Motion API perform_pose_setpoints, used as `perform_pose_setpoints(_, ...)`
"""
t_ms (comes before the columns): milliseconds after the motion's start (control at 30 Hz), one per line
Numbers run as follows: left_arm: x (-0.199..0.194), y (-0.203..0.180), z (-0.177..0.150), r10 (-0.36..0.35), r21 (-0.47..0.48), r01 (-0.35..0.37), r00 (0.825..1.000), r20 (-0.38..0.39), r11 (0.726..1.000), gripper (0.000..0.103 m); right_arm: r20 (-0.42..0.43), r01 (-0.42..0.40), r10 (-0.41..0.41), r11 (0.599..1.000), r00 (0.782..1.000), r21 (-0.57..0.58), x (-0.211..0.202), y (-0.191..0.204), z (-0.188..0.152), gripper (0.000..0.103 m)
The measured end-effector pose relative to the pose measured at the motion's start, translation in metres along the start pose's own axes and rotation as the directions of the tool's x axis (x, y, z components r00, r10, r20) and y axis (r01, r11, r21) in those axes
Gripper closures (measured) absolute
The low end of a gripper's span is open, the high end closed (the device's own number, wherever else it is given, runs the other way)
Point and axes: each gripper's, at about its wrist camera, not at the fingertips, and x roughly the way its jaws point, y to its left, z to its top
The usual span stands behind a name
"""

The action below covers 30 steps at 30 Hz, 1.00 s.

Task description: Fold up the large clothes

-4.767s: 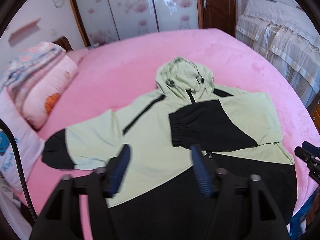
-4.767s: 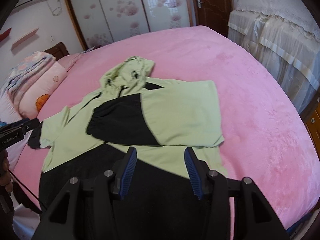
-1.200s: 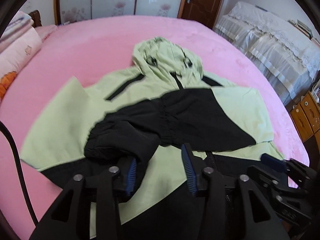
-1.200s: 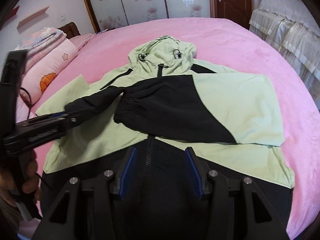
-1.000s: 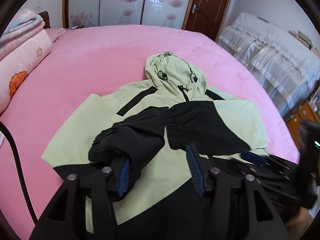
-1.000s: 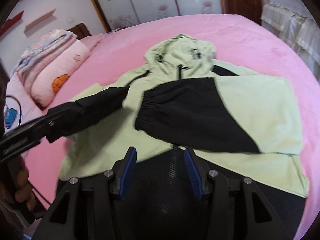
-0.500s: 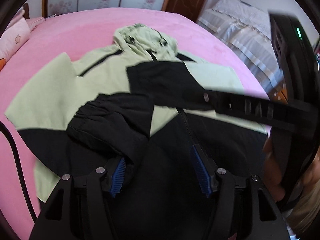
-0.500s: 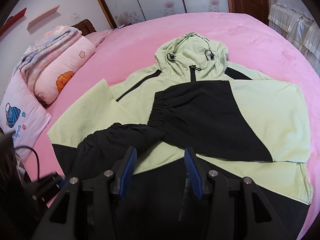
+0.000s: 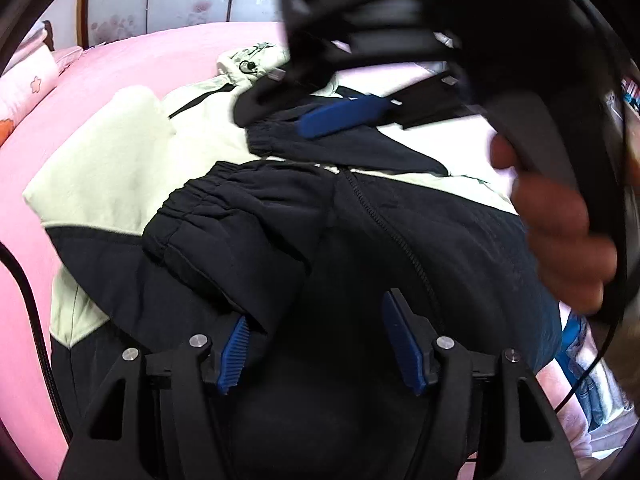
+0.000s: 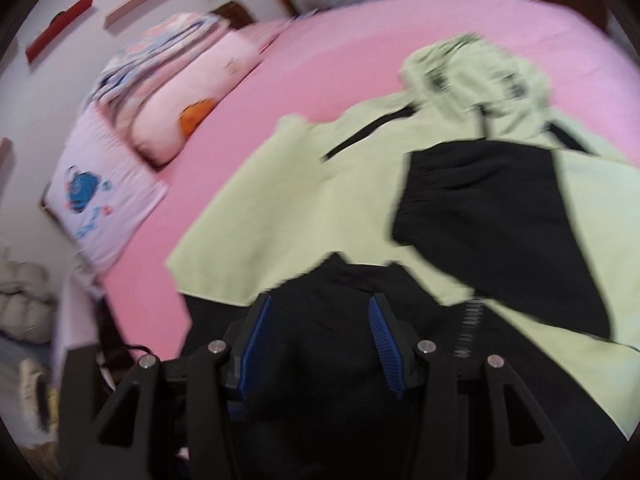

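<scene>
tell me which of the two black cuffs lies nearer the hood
The upper black cuff, just below the hood; the lower black cuff lies nearer the left gripper.

We see even, soft daylight in both views, with no hard shadows on the pink bed. The left wrist view is sharp on the jacket below, but the right gripper and hand crossing close above smear into blur. The right wrist view is motion-blurred throughout. Both fisheye pictures bend strongly and darken at the rim.
</scene>
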Motion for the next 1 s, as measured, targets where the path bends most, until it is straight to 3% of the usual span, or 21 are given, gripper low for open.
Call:
perform_pose_setpoints(167, 0.002, 0.006, -0.011, 0.001, -0.020, -0.001, 1.000, 0.006, 1.000, 0.041, -0.162, -0.036, 0.034, 0.999, 0.986, -0.009, 0.039, 0.005, 0.017, 0.053)
perform_pose_setpoints(400, 0.004, 0.011, -0.018, 0.004, -0.031, -0.004, 1.000, -0.006, 1.000, 0.041, -0.354, 0.079, -0.088, 0.996, 0.931, -0.042, 0.095, 0.007, 0.013, 0.048)
perform_pose_setpoints(500, 0.004, 0.016, -0.021, 0.005, -0.045, -0.006, 1.000, -0.014, 0.999, 0.041, -0.352, 0.102, -0.131, 0.990, 0.927, -0.098, 0.109, 0.013, 0.009, 0.044)
perform_pose_setpoints(567, 0.003, 0.018, -0.023, 0.007, -0.053, -0.008, 1.000, -0.018, 0.999, 0.041, -0.325, 0.122, -0.166, 0.981, 0.931, -0.150, 0.109, 0.019, 0.007, 0.052)
perform_pose_setpoints(633, 0.001, 0.019, -0.022, 0.008, -0.059, -0.009, 1.000, -0.019, 0.998, 0.041, -0.311, 0.115, -0.167, 0.977, 0.936, -0.177, 0.104, 0.023, 0.006, 0.082)
perform_pose_setpoints(700, -0.002, 0.022, -0.017, 0.009, -0.064, -0.010, 1.000, -0.017, 0.998, 0.041, -0.273, 0.131, -0.185, 0.970, 0.944, -0.204, 0.091, 0.027, 0.004, 0.094)
perform_pose_setpoints(767, -0.007, 0.023, -0.014, 0.011, -0.065, -0.012, 1.000, -0.005, 0.998, 0.041, -0.200, 0.154, -0.204, 0.959, 0.958, -0.237, 0.072, 0.031, 0.008, 0.094)
perform_pose_setpoints(867, -0.020, 0.025, -0.009, 0.014, -0.062, -0.012, 0.999, 0.029, 0.998, 0.040, -0.004, 0.216, -0.228, 0.925, 0.974, -0.312, 0.022, 0.041, 0.018, 0.095)
perform_pose_setpoints(933, -0.027, 0.026, -0.006, 0.018, -0.067, -0.014, 0.999, 0.050, 0.998, 0.040, 0.151, 0.290, -0.252, 0.893, 0.956, -0.345, -0.013, 0.041, 0.026, 0.094)
perform_pose_setpoints(1000, -0.034, 0.031, -0.003, 0.025, -0.072, -0.020, 0.997, 0.070, 0.997, 0.037, 0.288, 0.369, -0.280, 0.869, 0.916, -0.330, -0.046, 0.030, 0.038, 0.094)
